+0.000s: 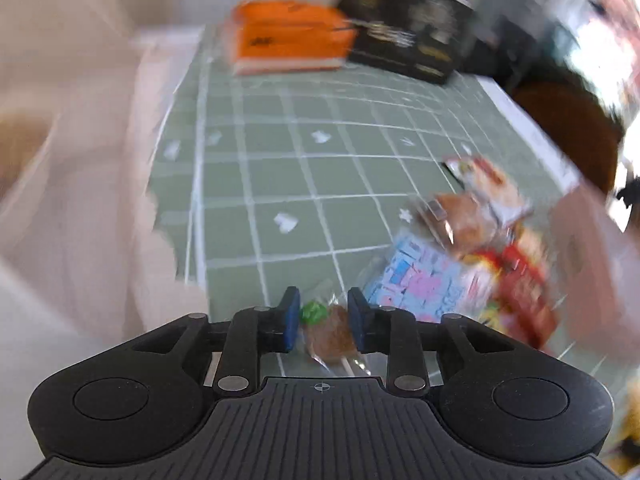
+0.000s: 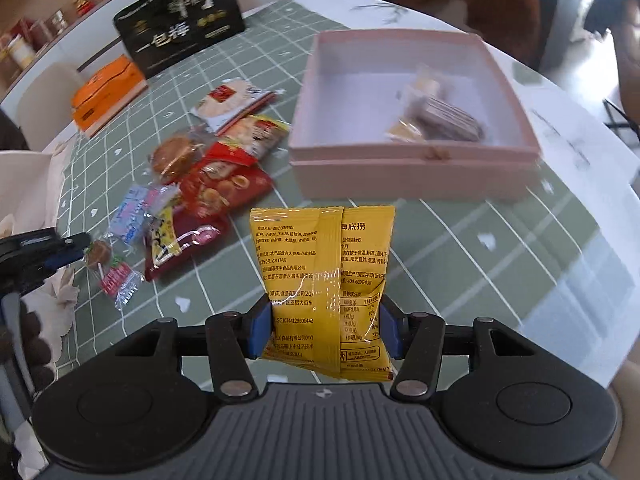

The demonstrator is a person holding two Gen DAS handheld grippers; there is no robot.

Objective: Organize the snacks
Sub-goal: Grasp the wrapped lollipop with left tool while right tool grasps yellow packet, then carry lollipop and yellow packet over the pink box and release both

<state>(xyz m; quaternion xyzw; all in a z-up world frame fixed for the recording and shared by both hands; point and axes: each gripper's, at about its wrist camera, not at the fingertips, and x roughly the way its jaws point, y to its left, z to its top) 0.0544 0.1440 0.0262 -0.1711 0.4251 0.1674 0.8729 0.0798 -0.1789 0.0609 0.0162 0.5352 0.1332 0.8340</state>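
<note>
The right tool (image 2: 326,330) clamps a yellow snack packet (image 2: 324,288) upright between its blue pads, above the counter (image 2: 460,248); the pink box (image 2: 412,168) lies at 1 o'clock. The left tool (image 1: 324,322) stands partly open around a wrapped lollipop (image 1: 330,334), contact unclear.

A yellow snack packet (image 2: 326,280) with black print stands upright, lifted above the bench (image 2: 460,248), its seam facing the camera. To its left lies a loose heap of packets: a red one (image 2: 224,190), a light blue one (image 2: 134,216), a round bun in clear wrap (image 2: 174,158) and a brown lollipop (image 2: 98,254). Farther right sits an open pink box (image 2: 412,168) with a few wrapped snacks (image 2: 436,114) inside.
</note>
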